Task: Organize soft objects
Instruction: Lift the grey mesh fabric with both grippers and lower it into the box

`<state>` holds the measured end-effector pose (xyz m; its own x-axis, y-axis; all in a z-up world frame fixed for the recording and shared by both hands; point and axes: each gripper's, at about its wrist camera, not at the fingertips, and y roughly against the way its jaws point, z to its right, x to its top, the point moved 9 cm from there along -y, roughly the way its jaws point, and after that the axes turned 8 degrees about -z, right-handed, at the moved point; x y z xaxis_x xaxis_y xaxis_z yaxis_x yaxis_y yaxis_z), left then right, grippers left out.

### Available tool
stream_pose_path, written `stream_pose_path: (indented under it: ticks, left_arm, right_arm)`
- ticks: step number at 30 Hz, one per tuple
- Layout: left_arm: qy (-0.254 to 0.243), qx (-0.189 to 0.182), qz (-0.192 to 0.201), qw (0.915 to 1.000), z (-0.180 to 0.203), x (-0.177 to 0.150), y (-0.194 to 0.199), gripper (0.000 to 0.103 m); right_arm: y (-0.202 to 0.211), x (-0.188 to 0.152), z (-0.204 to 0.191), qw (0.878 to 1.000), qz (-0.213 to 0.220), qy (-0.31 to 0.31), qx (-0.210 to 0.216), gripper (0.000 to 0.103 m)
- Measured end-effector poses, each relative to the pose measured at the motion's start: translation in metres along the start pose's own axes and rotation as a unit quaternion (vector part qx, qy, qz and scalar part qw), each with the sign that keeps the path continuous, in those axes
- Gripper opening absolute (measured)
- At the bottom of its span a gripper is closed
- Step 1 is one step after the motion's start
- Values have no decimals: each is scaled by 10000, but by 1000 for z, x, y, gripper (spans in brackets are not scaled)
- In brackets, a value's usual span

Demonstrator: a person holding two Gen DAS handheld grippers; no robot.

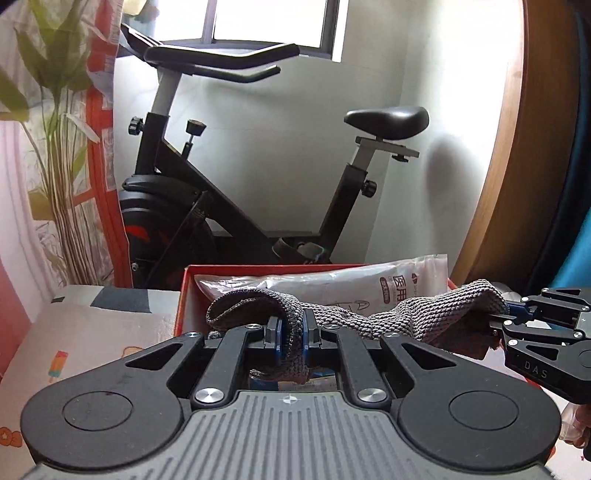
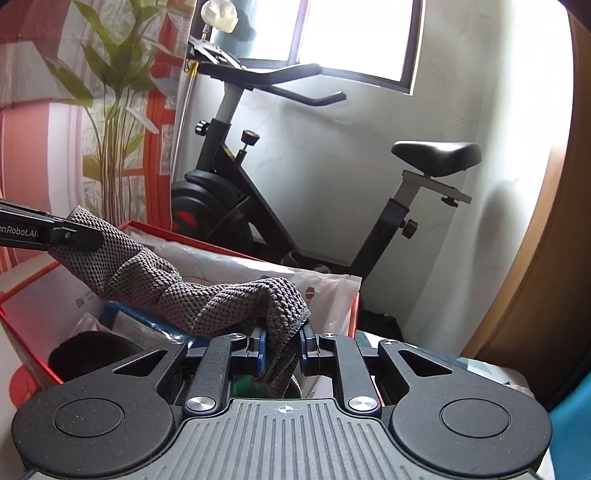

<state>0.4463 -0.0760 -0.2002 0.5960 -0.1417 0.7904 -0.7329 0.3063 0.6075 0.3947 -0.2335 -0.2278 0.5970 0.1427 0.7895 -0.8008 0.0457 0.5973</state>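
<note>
Step in hand, by judgement: grey knitted cloth (image 1: 424, 314) stretched for folding or stowing. Held aloft above red box (image 1: 188, 295), one end clenched in left gripper (image 1: 293, 334), other end clenched in right gripper (image 2: 282, 345). Next move: keep both grips firm, bring ends together or lower cloth in evenly. Beneath: patterned bedding (image 1: 92, 347). Beyond: exercise bike (image 1: 229, 192), window (image 1: 266, 22), white wall.

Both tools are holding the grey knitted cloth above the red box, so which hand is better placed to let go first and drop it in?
Probably the left. The left tool pinches its end of the grey cloth right over the red box, while the right tool grips near the box's far edge.
</note>
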Motion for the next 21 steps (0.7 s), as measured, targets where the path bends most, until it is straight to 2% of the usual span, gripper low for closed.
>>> stream_pose_path:
  ticks: [3, 7, 14, 16, 17, 18, 19, 20, 21]
  left_arm:
    - [71, -88, -252, 9996, -1, -4, -23, 11]
    - [450, -320, -517, 9971, -9, -8, -44, 11]
    - [274, -344, -771, 9961, -3, -13, -60, 12]
    - [271, -425, -797, 9955, -1, -15, -57, 13]
    - [252, -461, -785, 9955, 0, -16, -55, 20]
    - [211, -482, -741, 9959, 0, -16, -52, 40]
    - [151, -459, -708, 9963, 0, -15, -48, 53]
    - [100, -400, -686, 9968, -1, -14, -45, 72]
    - [58, -323, -652, 9973, -2, -13, -41, 78]
  right_arm:
    - [-18, -3, 1, 9998, -195, 55, -32, 15]
    - [-34, -5, 0, 9993, -364, 61, -41, 15]
    - [-43, -9, 1, 9985, -547, 13, -32, 16]
    - [-38, -9, 3, 9987, -504, -76, -6, 23]
    - [-35, -8, 5, 9989, -460, -85, -19, 26]
    - [-30, -7, 6, 9991, -412, -96, -26, 32]
    - [-26, -6, 8, 9992, -380, -123, -24, 38]
    - [-22, -5, 10, 9993, -350, -163, -18, 41]
    - [-17, -5, 12, 9993, -312, -207, 0, 49]
